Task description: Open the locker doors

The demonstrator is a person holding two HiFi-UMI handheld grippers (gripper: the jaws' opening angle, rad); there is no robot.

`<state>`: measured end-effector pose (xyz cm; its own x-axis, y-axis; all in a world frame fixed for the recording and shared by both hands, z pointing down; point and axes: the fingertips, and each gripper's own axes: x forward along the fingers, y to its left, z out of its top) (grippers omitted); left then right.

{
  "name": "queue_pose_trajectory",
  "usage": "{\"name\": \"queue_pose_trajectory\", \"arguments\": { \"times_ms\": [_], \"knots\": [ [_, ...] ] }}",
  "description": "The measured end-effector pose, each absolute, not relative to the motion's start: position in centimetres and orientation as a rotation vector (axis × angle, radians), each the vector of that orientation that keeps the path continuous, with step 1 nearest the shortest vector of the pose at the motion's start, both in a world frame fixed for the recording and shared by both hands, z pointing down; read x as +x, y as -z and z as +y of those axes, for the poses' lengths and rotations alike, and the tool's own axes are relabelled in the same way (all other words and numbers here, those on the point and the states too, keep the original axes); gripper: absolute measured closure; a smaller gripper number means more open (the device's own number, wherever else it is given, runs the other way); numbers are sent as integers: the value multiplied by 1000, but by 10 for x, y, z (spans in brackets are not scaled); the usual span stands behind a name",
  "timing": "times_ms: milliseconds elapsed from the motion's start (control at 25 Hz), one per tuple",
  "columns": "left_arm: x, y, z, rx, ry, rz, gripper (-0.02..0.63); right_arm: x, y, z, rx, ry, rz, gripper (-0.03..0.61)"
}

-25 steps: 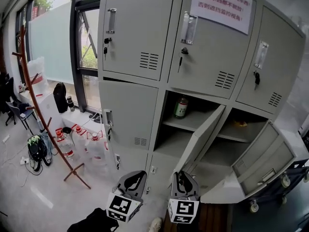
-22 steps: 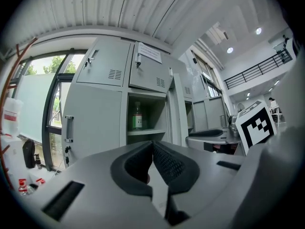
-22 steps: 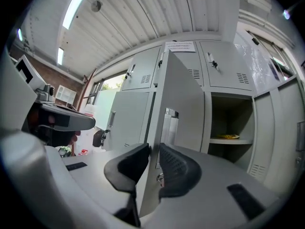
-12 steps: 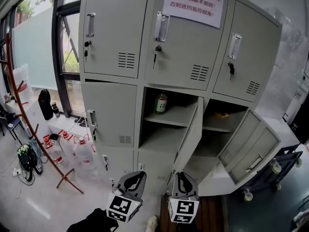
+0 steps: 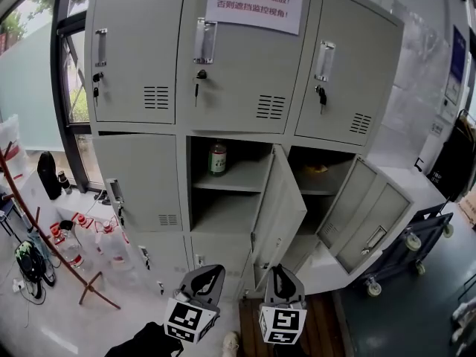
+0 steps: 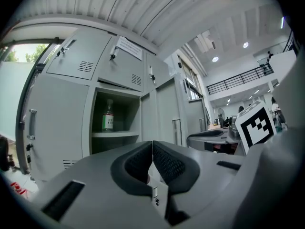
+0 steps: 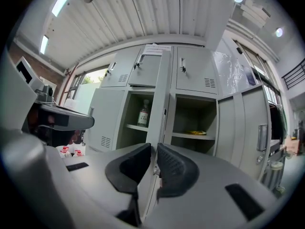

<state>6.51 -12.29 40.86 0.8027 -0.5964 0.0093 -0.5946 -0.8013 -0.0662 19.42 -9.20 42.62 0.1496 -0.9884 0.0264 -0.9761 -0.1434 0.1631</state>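
Observation:
The grey lockers (image 5: 149, 58) stand ahead in three columns. The top row is closed. The middle-row centre door (image 5: 279, 207) hangs open, showing a bottle (image 5: 217, 158) on its shelf. The middle-row right door (image 5: 349, 203) is open too, with a yellow item (image 5: 316, 169) inside, and a lower door (image 5: 375, 225) hangs open beside it. The middle-row left door (image 5: 141, 181) is closed. My left gripper (image 5: 202, 285) is well short of the lockers, its pads together and empty (image 6: 152, 144). My right gripper (image 5: 281, 282) has just been closing and keeps a narrow gap with nothing in it (image 7: 154, 147).
A white notice (image 5: 256, 2) is taped on the top centre door. A red-brown coat stand (image 5: 44, 229), water bottles (image 5: 97, 240) and a bag (image 5: 30, 262) sit on the floor at left. A wheeled cart (image 5: 416, 236) stands right of the open doors.
The lockers have slid left in the head view and now face me more squarely. Both grippers keep their place at the bottom of the picture. The doors stand as before.

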Motion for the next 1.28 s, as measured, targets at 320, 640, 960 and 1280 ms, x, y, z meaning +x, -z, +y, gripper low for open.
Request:
{"name": "queue_pose_trajectory", "arguments": {
  "times_ms": [320,640,960,1280],
  "knots": [
    [97,-412,-121,-2964,49,865,589,230,-425,-84,2359,129,-1843,561],
    [120,-419,-130,-2988,61,822,589,257,-425,-82,2415,126,-1793,561],
    [142,-426,-139,-3017,72,785,589,282,-426,-84,2457,116,-1739,563],
    [157,-431,-148,-3037,74,762,589,304,-425,-86,2489,107,-1691,563]
  ]
}}
